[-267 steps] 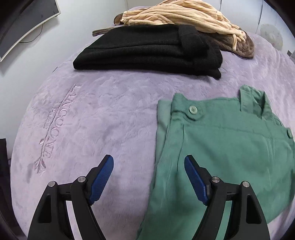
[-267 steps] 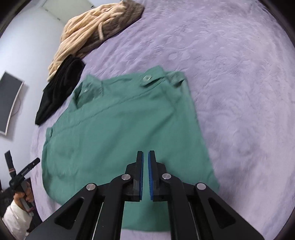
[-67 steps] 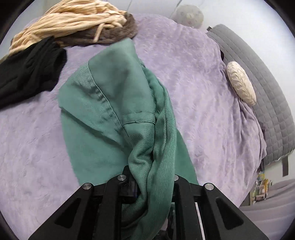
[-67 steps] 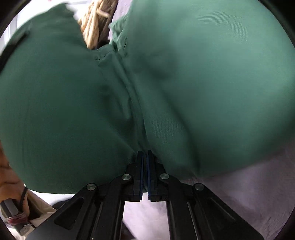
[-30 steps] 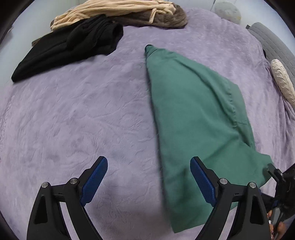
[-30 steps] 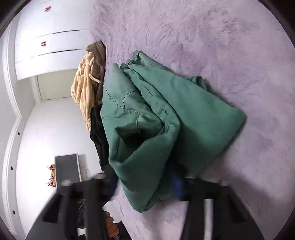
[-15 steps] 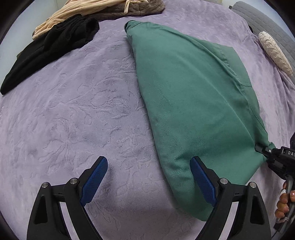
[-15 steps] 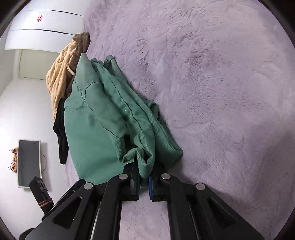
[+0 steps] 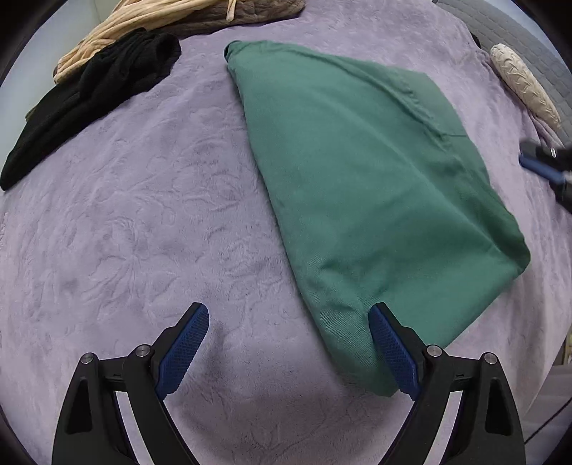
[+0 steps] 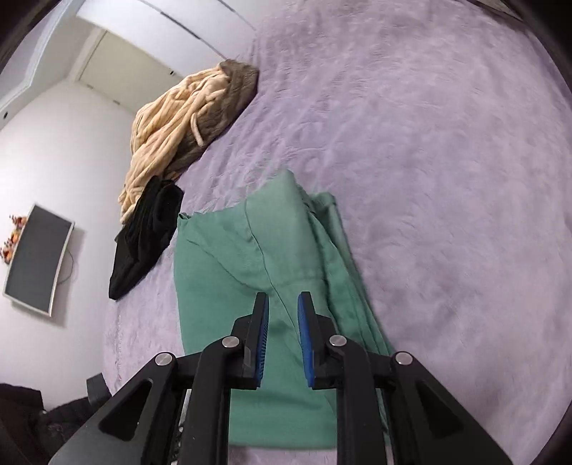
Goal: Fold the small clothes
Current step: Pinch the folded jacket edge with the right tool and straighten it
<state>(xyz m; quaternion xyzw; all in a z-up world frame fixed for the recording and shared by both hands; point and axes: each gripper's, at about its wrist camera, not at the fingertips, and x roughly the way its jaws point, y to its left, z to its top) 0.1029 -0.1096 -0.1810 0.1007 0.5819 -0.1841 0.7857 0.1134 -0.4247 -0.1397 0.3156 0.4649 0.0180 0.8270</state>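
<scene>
Green garment (image 9: pixel 375 186) lies folded into a long wedge on the purple bed cover (image 9: pixel 143 214), well out from every edge of the bed, its narrow end pointing toward the far edge where the other clothes wait. We read it as laid there on purpose: the open middle of the bed gives us room to work from both sides without disturbing the black garment (image 9: pixel 89 93) and the beige striped one (image 9: pixel 143 21), which sit together near the far left corner, apart from our piece.

Our left gripper (image 9: pixel 289 343) hangs over the near corner of the fold with its jaws spread wide and nothing between the pads; one blue pad overlaps the green edge in the view, though we cannot tell whether it touches the cloth. Held wide and pointed steeply down like this, it seems ready to press or take the near edge for the next fold.

Our right gripper (image 10: pixel 282 332) is just opening, the gap between its pads small, with no cloth pinched in it; the green fabric seen through the gap lies flat on the bed below. We judge it has let go so that the layers settle. On that side the stacked edges look bunched and uneven, so some smoothing probably comes first.
</scene>
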